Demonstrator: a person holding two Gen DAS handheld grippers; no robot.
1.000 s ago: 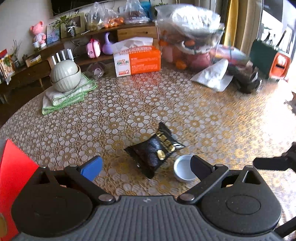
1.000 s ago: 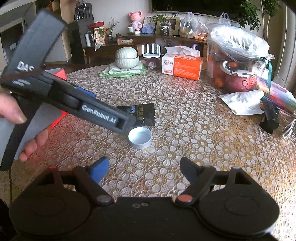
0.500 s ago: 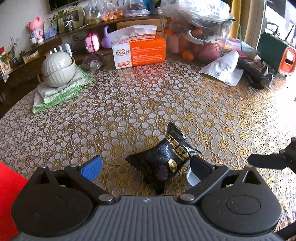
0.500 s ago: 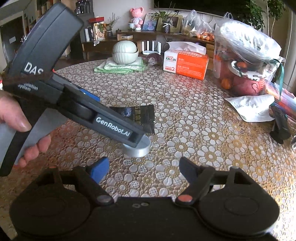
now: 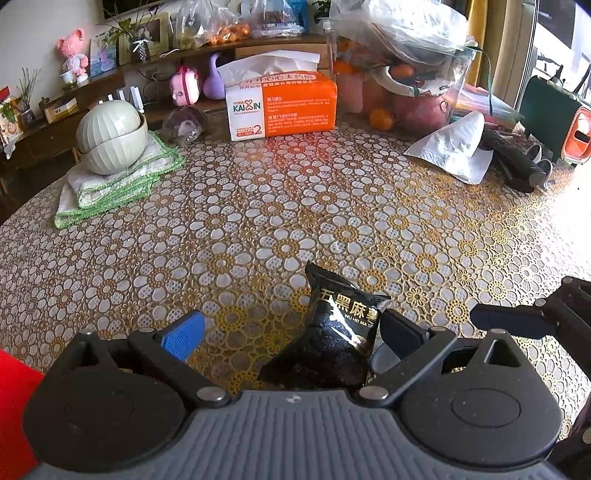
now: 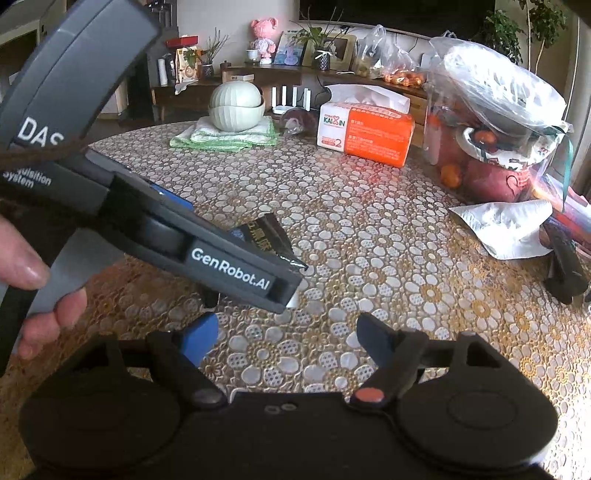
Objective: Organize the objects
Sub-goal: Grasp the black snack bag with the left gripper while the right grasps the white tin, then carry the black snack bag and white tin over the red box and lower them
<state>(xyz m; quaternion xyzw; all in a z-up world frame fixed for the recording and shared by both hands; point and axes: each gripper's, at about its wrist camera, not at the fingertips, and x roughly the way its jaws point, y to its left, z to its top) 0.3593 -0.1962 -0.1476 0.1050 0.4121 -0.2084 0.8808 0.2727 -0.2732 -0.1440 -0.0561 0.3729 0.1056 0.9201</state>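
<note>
The left gripper [image 5: 291,334] is seen spread wide over a black snack packet [image 5: 334,341], which lies between its fingers against the right one, while the right gripper [image 6: 284,338] is held parted and empty just above the table [image 5: 258,221]. The round table is covered by a gold-and-white floral lace-pattern cloth, on which stacked pale green bowls [image 5: 110,138] on folded towels [image 5: 110,181], an orange tissue pack [image 5: 282,105], a bag of fruit [image 5: 402,74] and a white paper napkin [image 5: 454,149] are set. A wooden shelf [image 5: 236,46] with a pink figurine [image 5: 72,53] and a framed picture [image 5: 147,35] is seen behind.
</note>
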